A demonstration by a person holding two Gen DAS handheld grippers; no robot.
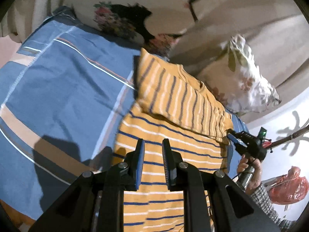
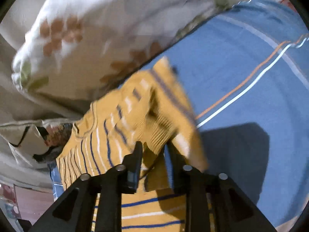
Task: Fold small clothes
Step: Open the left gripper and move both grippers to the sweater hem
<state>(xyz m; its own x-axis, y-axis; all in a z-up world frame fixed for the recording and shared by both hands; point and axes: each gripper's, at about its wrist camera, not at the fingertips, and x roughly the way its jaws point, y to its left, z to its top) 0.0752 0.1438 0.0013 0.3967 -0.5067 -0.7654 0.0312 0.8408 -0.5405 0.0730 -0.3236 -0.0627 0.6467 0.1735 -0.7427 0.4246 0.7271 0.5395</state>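
**Striped shirt part-folded on the bed**

I am working over a bed spread with a blue sheet [image 1: 63, 81] that carries thin white and orange lines and tan bands. The small yellow shirt [image 1: 160, 166] with blue and white stripes lies on that sheet, close to the floral pillows [image 1: 249, 85] along the far side. Its upper part is turned over onto the body, so the stripes there run across those below.

My left tongs [image 1: 153, 145] hang just above the shirt's body with a narrow gap between the pads [image 1: 140, 162]. Nothing sits in that gap; the cloth is beneath them, not pinched.

My right tongs [image 2: 153, 145] are at the shirt's far edge. In the right wrist view, which is blurred, a ribbed cuff or hem of the shirt [image 2: 158, 135] hangs down between the fingers, which stand a little apart. I cannot tell whether the pads are pressing on it. From the left wrist view, the right tongs [image 1: 231, 137] touch the corner of the folded-over part, with my hand [image 1: 249, 166] around the handle and a checked sleeve [image 1: 266, 199] behind it.

A red plastic bag [image 1: 289, 189] lies off to the side beyond the bed.
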